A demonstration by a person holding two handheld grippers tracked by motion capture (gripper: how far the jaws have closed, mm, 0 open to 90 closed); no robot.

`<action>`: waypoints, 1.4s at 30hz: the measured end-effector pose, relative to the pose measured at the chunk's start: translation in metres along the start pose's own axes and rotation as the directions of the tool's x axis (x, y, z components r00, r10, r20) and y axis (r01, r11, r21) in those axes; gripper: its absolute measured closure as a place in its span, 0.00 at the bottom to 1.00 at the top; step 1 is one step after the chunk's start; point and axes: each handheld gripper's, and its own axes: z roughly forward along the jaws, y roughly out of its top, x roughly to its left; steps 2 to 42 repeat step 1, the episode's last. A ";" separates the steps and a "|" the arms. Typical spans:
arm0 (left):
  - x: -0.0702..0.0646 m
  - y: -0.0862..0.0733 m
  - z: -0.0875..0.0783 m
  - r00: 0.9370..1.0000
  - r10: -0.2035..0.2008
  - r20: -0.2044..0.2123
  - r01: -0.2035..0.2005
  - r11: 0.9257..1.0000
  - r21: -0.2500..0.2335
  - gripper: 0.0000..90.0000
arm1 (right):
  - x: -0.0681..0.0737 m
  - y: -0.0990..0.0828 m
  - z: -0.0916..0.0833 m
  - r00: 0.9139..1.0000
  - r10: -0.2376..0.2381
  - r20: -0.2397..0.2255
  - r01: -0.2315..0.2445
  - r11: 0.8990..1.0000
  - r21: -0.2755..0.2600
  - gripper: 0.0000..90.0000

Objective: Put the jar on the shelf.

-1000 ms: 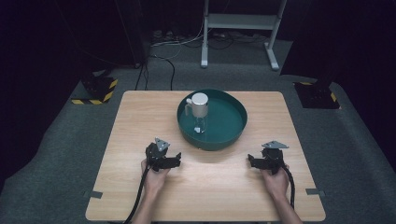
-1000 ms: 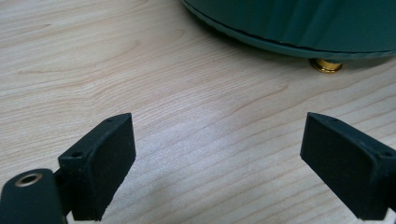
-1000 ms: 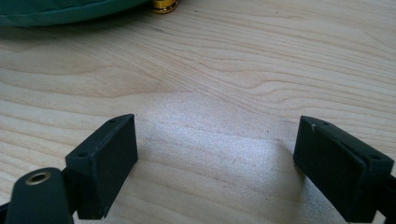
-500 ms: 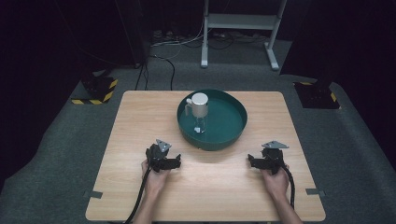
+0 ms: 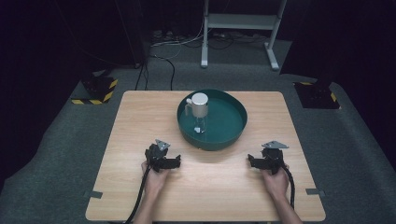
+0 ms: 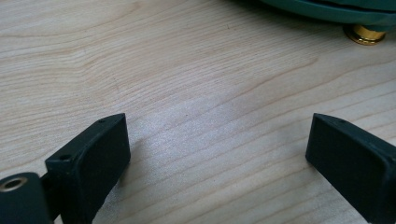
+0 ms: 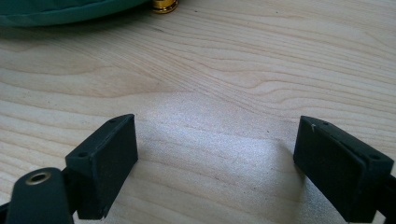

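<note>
Beyond both hand-held grippers (image 5: 212, 162), well apart: basin (image 5: 233, 130).

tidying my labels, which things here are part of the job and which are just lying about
Part of the job:
- green bowl
- metal mug standing in it
- left gripper, jaws open, nothing between them
- right gripper, jaws open

Just lying about:
- white frame on the floor beyond the table
- floor cables

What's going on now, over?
Left gripper open, jaws just widened, nothing between. Right gripper open, empty. Cup upright in the green bowl. Nothing in the way.
</note>
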 end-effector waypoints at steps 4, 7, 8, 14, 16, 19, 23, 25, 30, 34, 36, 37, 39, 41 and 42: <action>0.000 0.000 0.000 1.000 0.002 0.003 -0.002 1.000 0.003 0.07 | 0.000 0.000 0.000 1.000 0.000 0.000 0.000 1.000 0.000 0.15; 0.000 0.000 0.000 1.000 0.002 0.003 -0.002 1.000 0.003 0.07 | 0.000 0.000 0.000 1.000 0.000 0.000 0.000 1.000 0.000 0.15; 0.000 0.000 0.000 1.000 0.002 0.003 -0.002 1.000 0.003 0.07 | 0.000 0.000 0.000 1.000 0.000 0.000 0.000 1.000 0.000 0.15; 0.000 0.000 0.000 1.000 0.002 0.003 -0.002 1.000 0.003 0.07 | 0.000 0.000 0.000 1.000 0.000 0.000 0.000 1.000 0.000 0.15; 0.000 0.000 0.000 1.000 0.002 0.003 -0.002 1.000 0.003 0.07 | 0.000 0.000 0.000 1.000 0.000 0.000 0.000 1.000 0.000 0.15; 0.000 0.000 0.000 1.000 0.002 0.003 -0.002 1.000 0.003 0.07 | 0.000 0.000 0.000 1.000 0.000 0.000 0.000 1.000 0.000 0.15; 0.000 0.000 0.000 1.000 0.002 0.003 -0.002 1.000 0.003 0.07 | 0.000 0.000 0.000 1.000 0.000 0.000 0.000 1.000 0.000 0.15; 0.000 0.000 0.000 1.000 0.002 0.003 -0.002 1.000 0.003 0.07 | 0.000 0.000 0.000 1.000 0.000 0.000 0.000 1.000 0.000 0.15; 0.000 0.000 0.000 1.000 0.002 0.003 -0.002 1.000 0.003 0.07 | 0.000 0.000 0.000 1.000 0.000 0.000 0.000 1.000 0.000 0.15; 0.000 0.000 0.000 1.000 0.002 0.003 -0.002 1.000 0.003 0.07 | 0.000 0.000 0.000 1.000 0.000 0.000 0.000 1.000 0.000 0.15; 0.000 0.000 0.000 1.000 0.002 0.003 -0.002 1.000 0.003 0.07 | 0.000 0.000 0.000 1.000 0.000 0.000 0.000 1.000 0.000 0.15; 0.000 0.000 0.000 1.000 0.002 0.003 -0.002 1.000 0.003 0.07 | 0.000 0.000 0.000 1.000 0.000 0.000 0.000 1.000 0.000 0.15; 0.000 0.000 0.000 1.000 0.002 0.003 -0.002 1.000 0.003 0.07 | 0.000 0.000 0.000 1.000 0.000 0.000 0.000 1.000 0.000 0.15; 0.000 0.000 0.000 1.000 0.002 0.003 -0.002 1.000 0.003 0.07 | 0.000 0.000 0.000 1.000 0.000 0.000 0.000 1.000 0.000 0.15; 0.000 0.000 0.000 1.000 0.002 0.003 -0.002 1.000 0.003 0.07 | 0.000 0.000 0.000 1.000 0.000 0.000 0.000 1.000 0.000 0.15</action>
